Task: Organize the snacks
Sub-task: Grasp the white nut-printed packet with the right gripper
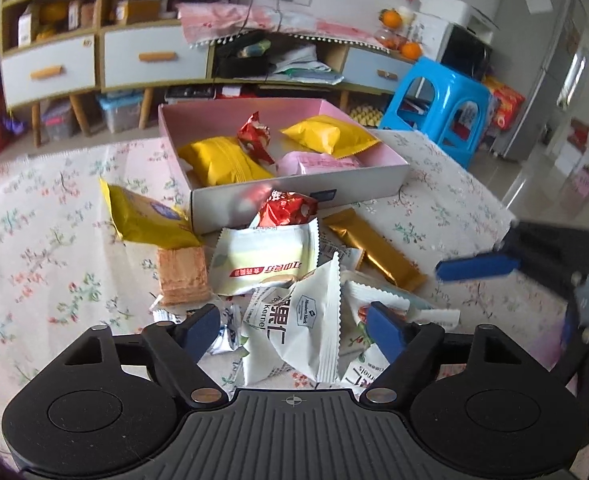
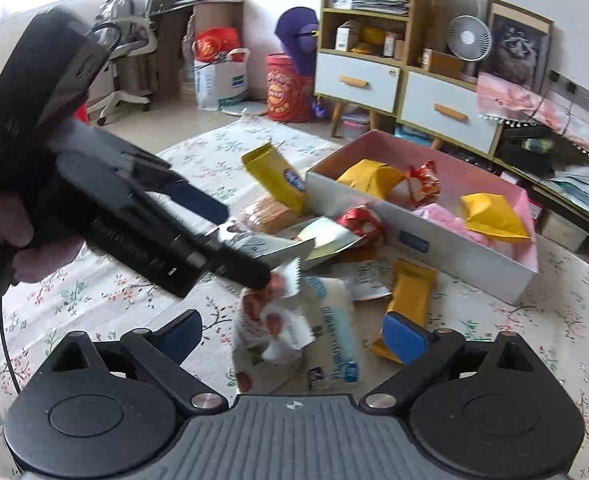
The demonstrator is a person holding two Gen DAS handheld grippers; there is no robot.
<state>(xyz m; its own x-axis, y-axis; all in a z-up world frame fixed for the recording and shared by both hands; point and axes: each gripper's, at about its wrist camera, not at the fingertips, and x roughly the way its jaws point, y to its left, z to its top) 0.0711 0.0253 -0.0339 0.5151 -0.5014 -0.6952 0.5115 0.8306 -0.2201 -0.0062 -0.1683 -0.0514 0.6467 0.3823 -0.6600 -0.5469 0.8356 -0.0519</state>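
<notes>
Both grippers hung open over the loose pile: left gripper [image 1: 294, 328] straddled the white kernel packet [image 1: 306, 332] (its long axis ran toward the pink box [image 1: 294, 196]), right gripper [image 2: 294, 340] flanked another.

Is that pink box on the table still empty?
No, the box already holds two yellow packets, a red wrapped sweet and a pink packet.

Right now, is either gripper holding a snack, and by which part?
No. The left gripper is open over a white packet; the right gripper is open over the pile. Neither grips.
</notes>
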